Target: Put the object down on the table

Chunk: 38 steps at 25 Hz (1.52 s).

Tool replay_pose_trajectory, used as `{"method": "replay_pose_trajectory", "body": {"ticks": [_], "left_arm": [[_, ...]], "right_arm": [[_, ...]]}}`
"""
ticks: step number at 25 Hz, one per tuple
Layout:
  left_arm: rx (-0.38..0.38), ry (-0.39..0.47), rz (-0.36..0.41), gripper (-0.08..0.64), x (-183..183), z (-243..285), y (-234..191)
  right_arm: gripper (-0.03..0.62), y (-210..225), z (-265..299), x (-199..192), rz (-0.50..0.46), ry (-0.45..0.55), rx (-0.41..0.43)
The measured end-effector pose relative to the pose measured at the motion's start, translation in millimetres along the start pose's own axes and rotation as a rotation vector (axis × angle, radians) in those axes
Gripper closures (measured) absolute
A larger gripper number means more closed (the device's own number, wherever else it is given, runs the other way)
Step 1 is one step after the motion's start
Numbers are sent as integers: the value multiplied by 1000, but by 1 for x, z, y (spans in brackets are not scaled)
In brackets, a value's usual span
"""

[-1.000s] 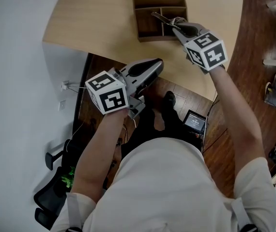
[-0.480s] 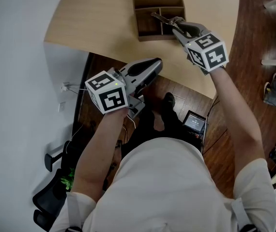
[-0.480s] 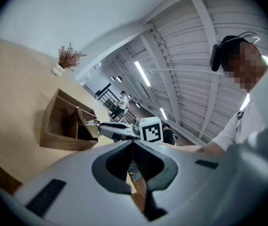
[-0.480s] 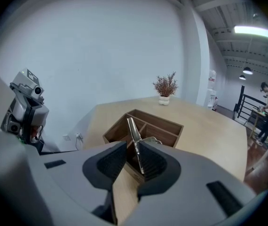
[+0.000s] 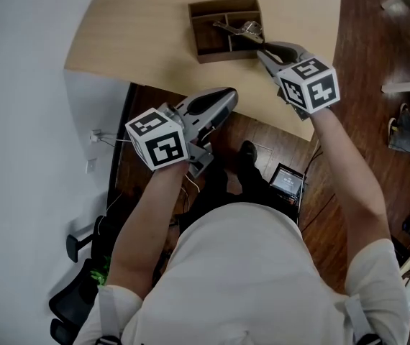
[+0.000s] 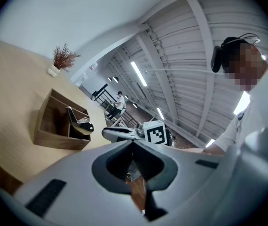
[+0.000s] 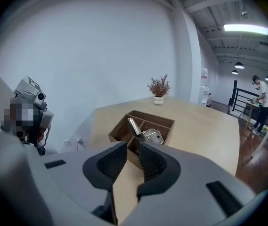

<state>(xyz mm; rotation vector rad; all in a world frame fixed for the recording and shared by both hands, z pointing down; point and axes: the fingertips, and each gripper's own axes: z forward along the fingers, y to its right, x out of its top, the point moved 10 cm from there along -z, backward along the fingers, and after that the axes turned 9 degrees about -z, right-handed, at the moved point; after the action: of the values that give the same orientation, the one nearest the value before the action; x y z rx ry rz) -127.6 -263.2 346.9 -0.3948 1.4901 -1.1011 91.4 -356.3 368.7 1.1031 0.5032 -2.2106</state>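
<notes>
The left gripper [image 5: 226, 94] is held in close to the torso on a bent left forearm [image 5: 144, 228]. Its jaws meet at the tips with nothing between them, and its marker cube [image 5: 157, 139] sits behind them. The right gripper [image 5: 261, 46] reaches ahead on an outstretched right forearm [image 5: 342, 164], jaws slightly parted and empty.

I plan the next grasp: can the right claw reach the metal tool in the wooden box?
Probably yes: the right claw, open and empty, sits close beside the wooden box, and the metal tool sticks up uncovered.
</notes>
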Motion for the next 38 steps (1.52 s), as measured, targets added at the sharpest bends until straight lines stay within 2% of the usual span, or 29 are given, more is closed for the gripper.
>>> {"method": "replay_pose_trajectory", "body": {"ticks": [5,12,17,22,38], "left_arm": [[-10,-8,10,561,-7,-7,11],[-25,-5,-2,561,-14,-11,23],[-47,-12,19,561,-16,-15,36],[-71,-14,14,561,-24,-20,47],[-84,-25,70,561,-33,-37,71]], "right_arm": [[532,-8,-22,-10,58,8,-16],[534,-19,-53,-18,88,-8,-36],[535,-30,-77,-16,105,13,-53],[589,-42,-100,-17,128,36,-75],[591,-73,-151,-21,229,121,-96]]}}
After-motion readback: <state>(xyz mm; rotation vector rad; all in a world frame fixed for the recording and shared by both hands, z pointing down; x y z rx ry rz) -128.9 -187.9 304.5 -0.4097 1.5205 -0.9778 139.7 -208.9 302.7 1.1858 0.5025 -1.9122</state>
